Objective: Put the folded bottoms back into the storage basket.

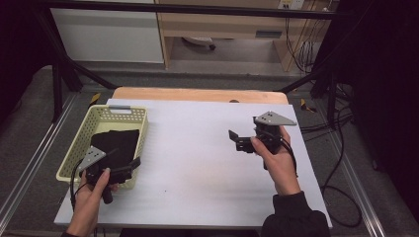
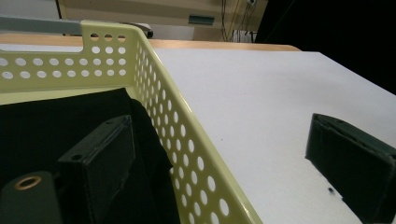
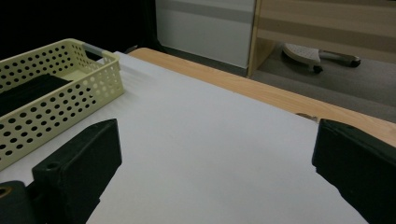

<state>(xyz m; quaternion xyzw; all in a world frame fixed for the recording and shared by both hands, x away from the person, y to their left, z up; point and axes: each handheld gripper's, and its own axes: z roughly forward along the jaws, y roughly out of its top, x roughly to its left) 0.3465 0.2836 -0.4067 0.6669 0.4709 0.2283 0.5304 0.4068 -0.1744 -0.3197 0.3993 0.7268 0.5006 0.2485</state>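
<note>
A pale yellow perforated basket point(image 1: 81, 136) stands at the left of the white table point(image 1: 197, 148). A black cloth point(image 1: 116, 143) lies folded inside it. My left gripper point(image 1: 127, 157) is open at the basket's near right corner. In the left gripper view, this left gripper point(image 2: 219, 126) straddles the basket's right wall point(image 2: 163, 107): one jaw is inside over the black cloth point(image 2: 56, 121), the other outside over the table. My right gripper point(image 1: 236, 139) is held open over the right side of the table, pointing left. Nothing lies between the jaws of the right gripper point(image 3: 217, 133); the basket point(image 3: 70, 98) is far off.
The white sheet point(image 3: 210, 116) covers a wooden tabletop whose far edge point(image 1: 197, 94) shows bare. Cables point(image 1: 341, 163) trail over the floor to the right. A chair base point(image 3: 303, 53) and cabinets stand beyond the table. Black frame bars point(image 1: 64, 64) flank the table.
</note>
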